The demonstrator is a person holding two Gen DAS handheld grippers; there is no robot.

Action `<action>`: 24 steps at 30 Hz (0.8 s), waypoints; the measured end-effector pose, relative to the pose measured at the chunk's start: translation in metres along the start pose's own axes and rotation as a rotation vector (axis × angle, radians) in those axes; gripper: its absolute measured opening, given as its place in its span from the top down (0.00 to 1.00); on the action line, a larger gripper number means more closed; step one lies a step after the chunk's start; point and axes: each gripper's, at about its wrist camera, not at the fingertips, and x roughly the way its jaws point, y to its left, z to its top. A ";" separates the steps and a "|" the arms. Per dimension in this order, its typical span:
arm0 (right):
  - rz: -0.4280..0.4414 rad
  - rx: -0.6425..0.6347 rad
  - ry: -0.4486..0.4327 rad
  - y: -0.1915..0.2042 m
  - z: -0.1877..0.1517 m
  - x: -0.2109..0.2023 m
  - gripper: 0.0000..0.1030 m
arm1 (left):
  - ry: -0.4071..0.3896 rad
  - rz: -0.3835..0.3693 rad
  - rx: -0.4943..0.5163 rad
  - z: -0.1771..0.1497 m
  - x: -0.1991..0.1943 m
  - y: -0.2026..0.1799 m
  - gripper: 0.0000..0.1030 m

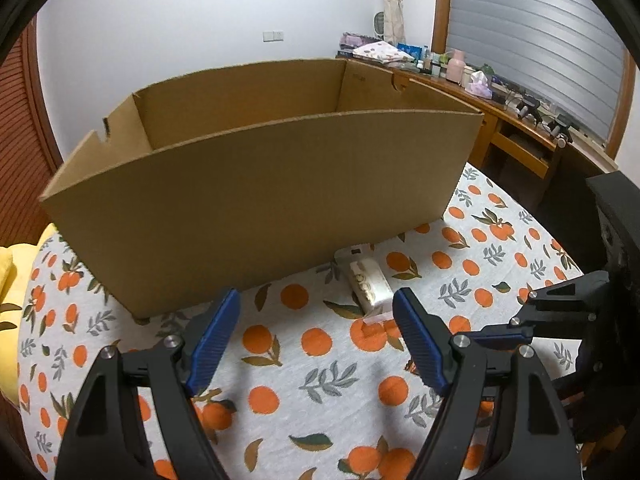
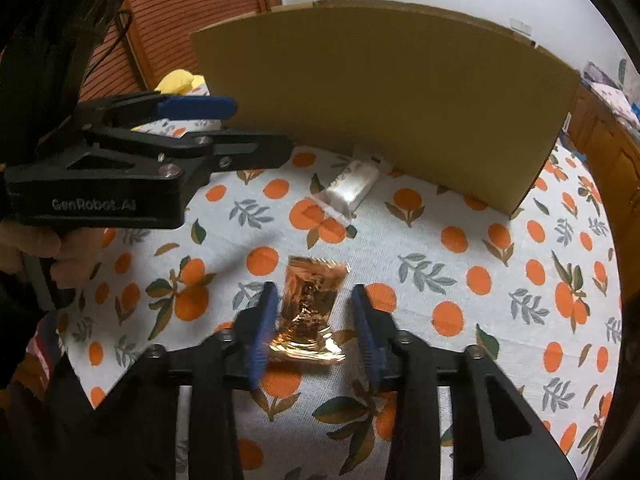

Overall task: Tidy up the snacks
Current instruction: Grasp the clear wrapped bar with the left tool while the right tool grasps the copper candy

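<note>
A large open cardboard box (image 1: 260, 184) stands on the orange-print tablecloth; it also shows in the right wrist view (image 2: 384, 96). A white snack packet (image 1: 370, 286) lies just in front of the box, also seen in the right wrist view (image 2: 352, 186). My left gripper (image 1: 318, 320) is open and empty, hovering short of the white packet. A shiny copper foil snack packet (image 2: 310, 308) lies flat between the fingers of my right gripper (image 2: 314, 300), which is open and straddles it. The left gripper (image 2: 224, 128) appears side-on in the right wrist view.
The round table (image 2: 500, 280) has a white cloth with oranges and leaves. A yellow cushion (image 1: 8, 276) sits at the left edge. A wooden desk (image 1: 512, 120) with clutter stands behind on the right. The right gripper's body (image 1: 580, 312) shows at the right.
</note>
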 end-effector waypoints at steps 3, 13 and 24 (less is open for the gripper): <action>0.003 -0.008 -0.003 -0.001 0.000 -0.003 0.81 | 0.016 -0.004 0.004 0.001 0.008 -0.003 0.25; -0.013 0.033 -0.054 -0.024 -0.007 -0.021 0.81 | 0.057 -0.042 0.053 0.010 0.029 -0.023 0.36; -0.028 0.075 -0.089 -0.043 -0.018 -0.039 0.80 | 0.106 -0.060 0.050 0.018 0.051 -0.029 0.48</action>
